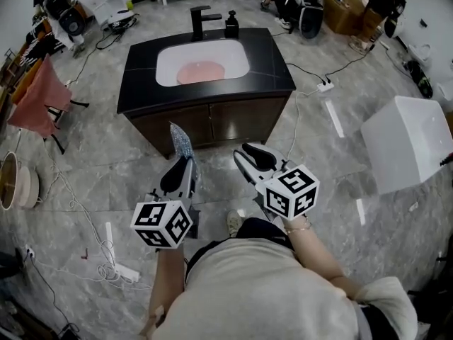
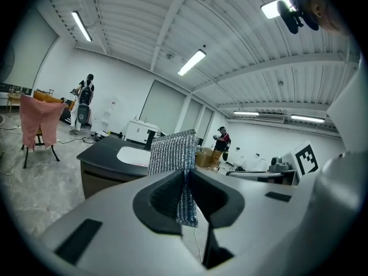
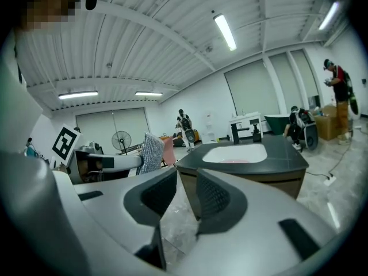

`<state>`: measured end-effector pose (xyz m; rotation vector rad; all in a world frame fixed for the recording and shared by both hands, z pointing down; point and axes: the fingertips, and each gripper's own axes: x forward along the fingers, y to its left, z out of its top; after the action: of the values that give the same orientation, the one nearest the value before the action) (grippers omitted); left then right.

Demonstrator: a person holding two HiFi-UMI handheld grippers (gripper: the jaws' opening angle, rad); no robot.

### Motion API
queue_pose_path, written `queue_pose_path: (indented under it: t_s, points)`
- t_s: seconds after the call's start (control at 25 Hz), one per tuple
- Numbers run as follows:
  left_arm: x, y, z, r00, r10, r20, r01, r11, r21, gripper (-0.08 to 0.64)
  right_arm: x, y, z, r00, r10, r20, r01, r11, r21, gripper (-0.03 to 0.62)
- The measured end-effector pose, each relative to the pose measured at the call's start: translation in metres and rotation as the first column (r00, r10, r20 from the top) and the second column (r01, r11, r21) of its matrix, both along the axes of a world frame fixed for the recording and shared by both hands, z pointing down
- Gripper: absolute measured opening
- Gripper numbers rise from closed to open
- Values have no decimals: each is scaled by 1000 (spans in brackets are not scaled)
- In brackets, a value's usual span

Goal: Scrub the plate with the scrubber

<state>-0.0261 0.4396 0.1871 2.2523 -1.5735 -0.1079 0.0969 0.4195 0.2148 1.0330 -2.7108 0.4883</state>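
Note:
A pink plate (image 1: 200, 72) lies in the white basin (image 1: 233, 54) of a black-topped vanity (image 1: 276, 62) across the floor ahead of me. My left gripper (image 1: 182, 163) is shut on a silver mesh scrubber (image 1: 182, 140), which sticks up past the jaws; in the left gripper view the scrubber (image 2: 172, 154) hangs pinched between the pads. My right gripper (image 1: 249, 156) is open beside it, with a narrow gap and nothing between the jaws. In the right gripper view the plate (image 3: 236, 160) shows faintly in the basin. Both grippers are well short of the vanity.
A black faucet (image 1: 202, 21) and a soap bottle (image 1: 231, 25) stand behind the basin. A pink cloth (image 1: 39, 98) hangs on a rack at the left, and a white box (image 1: 410, 144) is at the right. Cables and a power strip (image 1: 120, 269) lie on the floor.

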Motion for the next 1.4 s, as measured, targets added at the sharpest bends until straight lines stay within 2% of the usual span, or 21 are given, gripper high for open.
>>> queue_pose_path:
  t_s: [0.36,0.56,0.88,1.08,1.4]
  points:
    - [27,-59,7,1000,-1,4,1,999,-35,57,26,-60,3,1000,-18,23,19,1000,-11,101]
    - [24,-76,15,1000,-15,12,15,998,-53,57,36,-84,11,1000,-2,29,3,1000,-29,100]
    - [15,-118,25,1000,-12,11,13,997,-72,57,30,-122,21,1000,10,27,-9,998,-54,100]
    - [3,-167,27,1000,11,-4,-11,998,-62,57,16,-169,24,1000,27,12,-26,998,-55,100]
    - [-47,-249,43,1000,11,-29,-14,994,-107,57,-46,-243,33,1000,-22,-19,20,996,-86,100]
